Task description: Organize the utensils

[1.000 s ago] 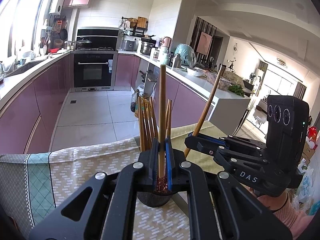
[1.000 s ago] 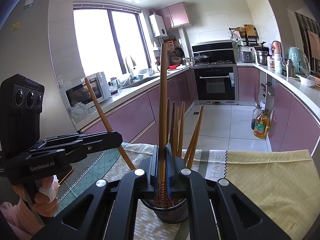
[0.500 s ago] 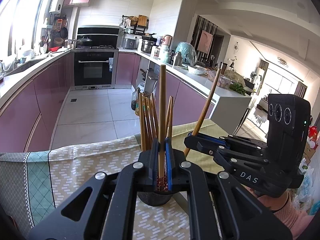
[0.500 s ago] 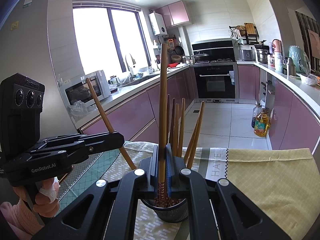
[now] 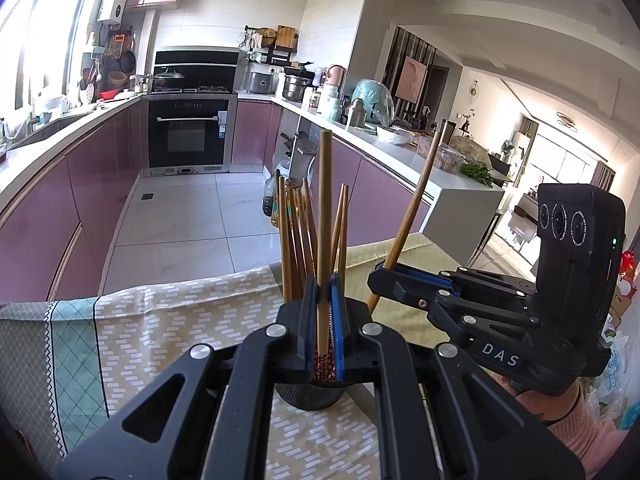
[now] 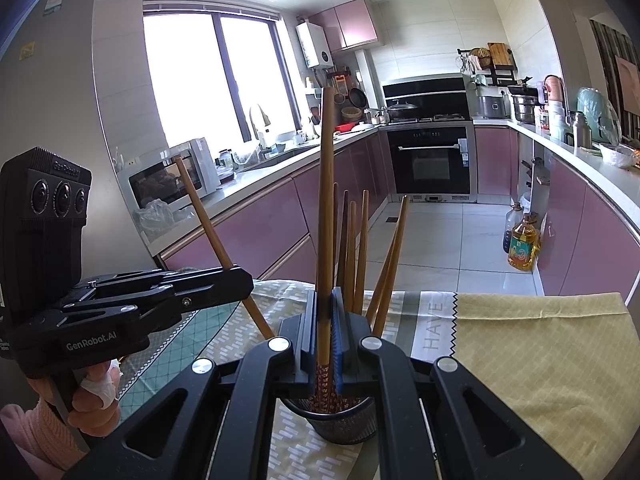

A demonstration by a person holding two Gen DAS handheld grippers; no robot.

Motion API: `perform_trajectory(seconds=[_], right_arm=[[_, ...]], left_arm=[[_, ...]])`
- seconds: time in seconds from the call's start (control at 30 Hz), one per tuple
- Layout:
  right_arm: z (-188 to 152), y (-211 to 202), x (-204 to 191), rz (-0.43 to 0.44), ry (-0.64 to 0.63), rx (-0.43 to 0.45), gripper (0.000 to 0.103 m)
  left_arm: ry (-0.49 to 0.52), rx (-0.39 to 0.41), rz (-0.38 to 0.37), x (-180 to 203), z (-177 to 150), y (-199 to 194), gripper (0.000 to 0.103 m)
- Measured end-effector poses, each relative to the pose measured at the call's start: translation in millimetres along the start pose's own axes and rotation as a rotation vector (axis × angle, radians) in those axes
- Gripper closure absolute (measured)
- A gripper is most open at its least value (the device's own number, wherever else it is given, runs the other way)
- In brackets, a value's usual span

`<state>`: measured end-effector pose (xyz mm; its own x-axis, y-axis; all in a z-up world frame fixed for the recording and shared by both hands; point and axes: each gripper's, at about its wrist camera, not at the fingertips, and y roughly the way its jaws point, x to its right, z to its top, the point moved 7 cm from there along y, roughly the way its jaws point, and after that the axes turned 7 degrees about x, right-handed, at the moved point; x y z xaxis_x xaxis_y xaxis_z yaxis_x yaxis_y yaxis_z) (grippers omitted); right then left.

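Kitchen with pink cabinets, an oven (image 5: 188, 136) at the far end, a window (image 6: 212, 80) over the sink side; you work at a table under a patterned cloth (image 5: 160, 320).

Holder (image 6: 344, 420): dark mesh cup standing upright on the cloth, just below both your grippers.

Chopsticks (image 6: 352, 248): a bundle standing in the holder, tips up, fanned apart.

Left gripper (image 5: 325, 320): your jaws are clenched on one chopstick (image 5: 324, 216), held upright; its patterned lower end sits over the holder's mouth. Whether it touches the bottom cannot be told.

Right gripper (image 6: 325, 320): your jaws are clamped on a second chopstick (image 6: 325, 184), also upright in its own view, patterned end reaching into the holder. From the left camera it leans away to the right.

Hands: your right hand (image 5: 560, 400) and left hand (image 6: 92, 396), pink sleeves, grasp the handles.

Oil bottle (image 6: 522, 246): on the floor by the right cabinets.
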<state>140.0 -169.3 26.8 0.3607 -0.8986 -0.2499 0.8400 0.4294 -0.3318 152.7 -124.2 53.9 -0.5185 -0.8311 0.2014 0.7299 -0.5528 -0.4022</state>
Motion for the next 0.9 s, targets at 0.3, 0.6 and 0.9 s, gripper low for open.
perform_trajectory(seconds=[0.3,0.6,0.9], right_arm=[[-2,5,1,0.000,0.003,-0.012,0.097],[-3,7,1,-0.001,0.006,-0.017,0.097],[-6,9,2,-0.002,0.009,-0.023,0.097]], left_arm=[[0.002,-0.012,0.001,-1,-3,5,0.095],[0.001,-0.020,0.000,0,-6,9,0.096],[0.005,-0.031,0.007,-2,-10,14,0.096]])
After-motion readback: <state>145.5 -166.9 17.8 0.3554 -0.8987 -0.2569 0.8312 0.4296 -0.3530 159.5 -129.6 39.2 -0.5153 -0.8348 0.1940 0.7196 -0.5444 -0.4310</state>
